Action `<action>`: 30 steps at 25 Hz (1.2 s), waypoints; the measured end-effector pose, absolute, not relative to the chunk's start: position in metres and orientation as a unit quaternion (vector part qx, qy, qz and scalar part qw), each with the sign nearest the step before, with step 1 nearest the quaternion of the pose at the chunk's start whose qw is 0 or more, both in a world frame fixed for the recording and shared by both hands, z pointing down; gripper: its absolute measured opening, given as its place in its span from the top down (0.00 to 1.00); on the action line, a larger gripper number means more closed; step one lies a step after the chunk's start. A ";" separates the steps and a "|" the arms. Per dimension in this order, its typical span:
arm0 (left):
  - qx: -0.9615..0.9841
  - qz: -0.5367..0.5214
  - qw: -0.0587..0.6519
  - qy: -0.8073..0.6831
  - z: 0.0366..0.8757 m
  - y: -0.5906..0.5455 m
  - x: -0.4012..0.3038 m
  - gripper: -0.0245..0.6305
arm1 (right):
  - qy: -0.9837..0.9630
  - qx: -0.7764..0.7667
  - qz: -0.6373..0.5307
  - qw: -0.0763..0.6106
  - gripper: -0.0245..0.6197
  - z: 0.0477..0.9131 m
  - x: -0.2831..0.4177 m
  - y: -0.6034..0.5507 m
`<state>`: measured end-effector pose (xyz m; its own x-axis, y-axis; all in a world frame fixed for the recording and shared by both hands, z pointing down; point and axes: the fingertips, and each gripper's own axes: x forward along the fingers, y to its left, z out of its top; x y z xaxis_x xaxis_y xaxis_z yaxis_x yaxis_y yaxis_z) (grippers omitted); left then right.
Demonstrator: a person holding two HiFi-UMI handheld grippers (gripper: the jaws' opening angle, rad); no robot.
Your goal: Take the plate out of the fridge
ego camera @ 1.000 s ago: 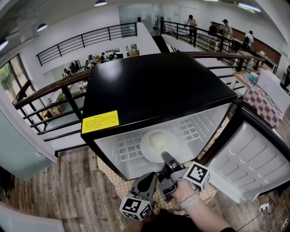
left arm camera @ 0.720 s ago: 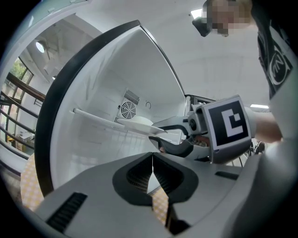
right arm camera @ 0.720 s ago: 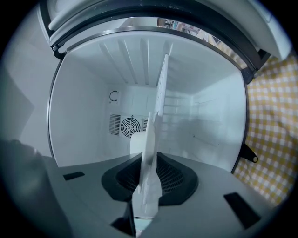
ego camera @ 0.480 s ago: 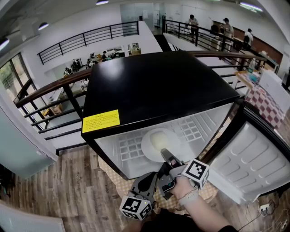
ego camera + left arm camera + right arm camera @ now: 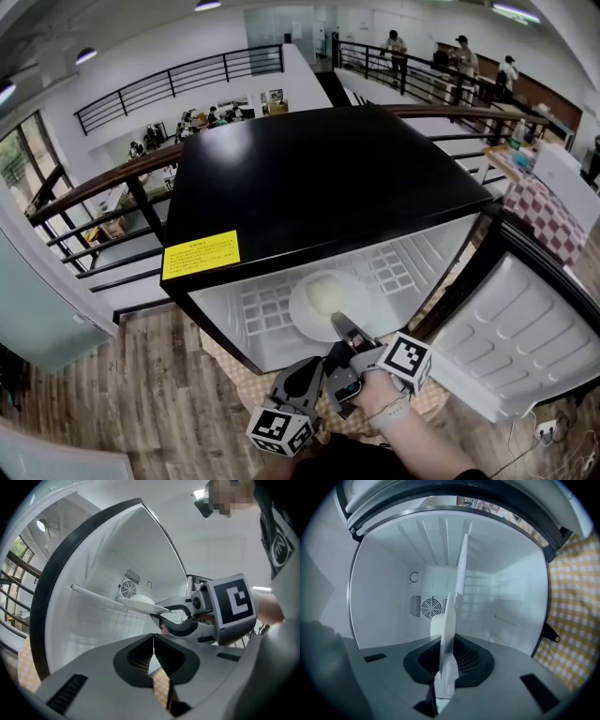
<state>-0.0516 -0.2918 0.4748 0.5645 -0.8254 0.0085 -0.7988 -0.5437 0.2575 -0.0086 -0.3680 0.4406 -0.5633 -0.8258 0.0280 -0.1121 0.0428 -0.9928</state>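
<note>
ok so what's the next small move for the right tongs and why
Probably draw the right tongs straight back out of the fridge, keeping level. They look closed on the near rim of the white plate, which lies on the wire shelf.

the fridge [image 5: 319,178] has a glossy black top and smooth white plastic walls inside. the plate [image 5: 314,298] is smooth, white and faintly shiny. the floor [image 5: 141,403] is wood plank. the yellow checked mat [image 5: 574,597] looks like cloth.
</note>
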 end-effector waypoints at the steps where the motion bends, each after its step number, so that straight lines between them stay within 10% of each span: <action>1: 0.877 -0.057 0.117 -0.462 0.475 -0.292 -0.051 0.95 | 0.655 -0.356 -0.593 0.302 0.88 0.441 -0.008 -0.366; 30: 0.873 -0.056 0.131 -0.467 0.483 -0.287 -0.058 0.95 | 0.656 -0.317 -0.593 0.343 0.88 0.437 -0.007 -0.370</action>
